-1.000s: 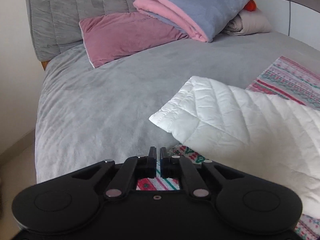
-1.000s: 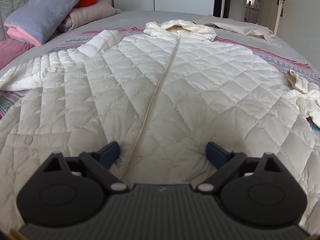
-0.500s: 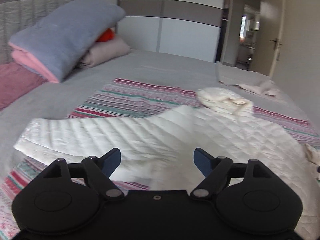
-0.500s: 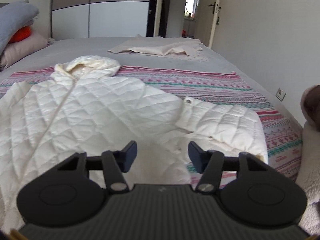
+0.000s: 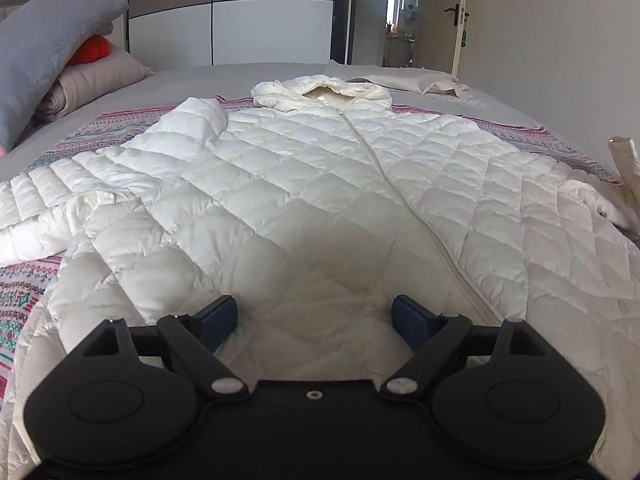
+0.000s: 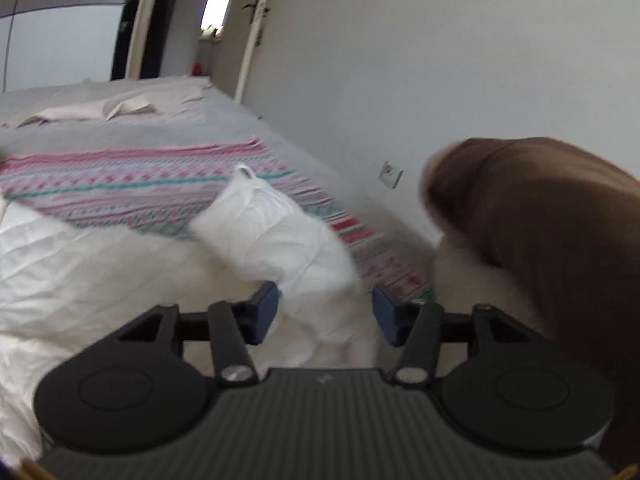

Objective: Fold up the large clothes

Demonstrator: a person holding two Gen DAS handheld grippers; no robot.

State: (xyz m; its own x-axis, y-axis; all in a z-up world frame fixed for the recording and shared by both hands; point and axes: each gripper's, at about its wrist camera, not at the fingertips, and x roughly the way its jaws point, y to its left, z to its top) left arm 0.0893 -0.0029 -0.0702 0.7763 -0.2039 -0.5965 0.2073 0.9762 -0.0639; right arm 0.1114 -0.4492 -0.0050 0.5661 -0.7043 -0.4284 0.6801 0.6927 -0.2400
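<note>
A white quilted hooded jacket [image 5: 320, 184] lies zipped and face up on a striped blanket [image 5: 24, 292] on the grey bed [image 5: 200, 80]. Its hood [image 5: 320, 90] points away from me and its left sleeve [image 5: 60, 200] stretches out to the left. My left gripper [image 5: 315, 316] hovers over the jacket's lower front, jaws wide and still opening, with nothing pinched. In the blurred right wrist view, my right gripper [image 6: 325, 308] faces the jacket's right sleeve [image 6: 276, 232]. Its jaws are opening, and the sleeve cloth shows in the gap without the pads pressing on it.
A folded grey-blue blanket [image 5: 44, 52], an orange thing [image 5: 90, 49] and a beige pillow [image 5: 100, 80] are stacked at the left. A beige garment [image 5: 412, 80] lies at the bed's far side. A blurred brown and white soft shape [image 6: 540, 232] fills the right.
The left view swung from the left sleeve and pillows to the jacket's front, and its jaws went from shut to wide. The right view swung from the jacket's body to the right sleeve.
</note>
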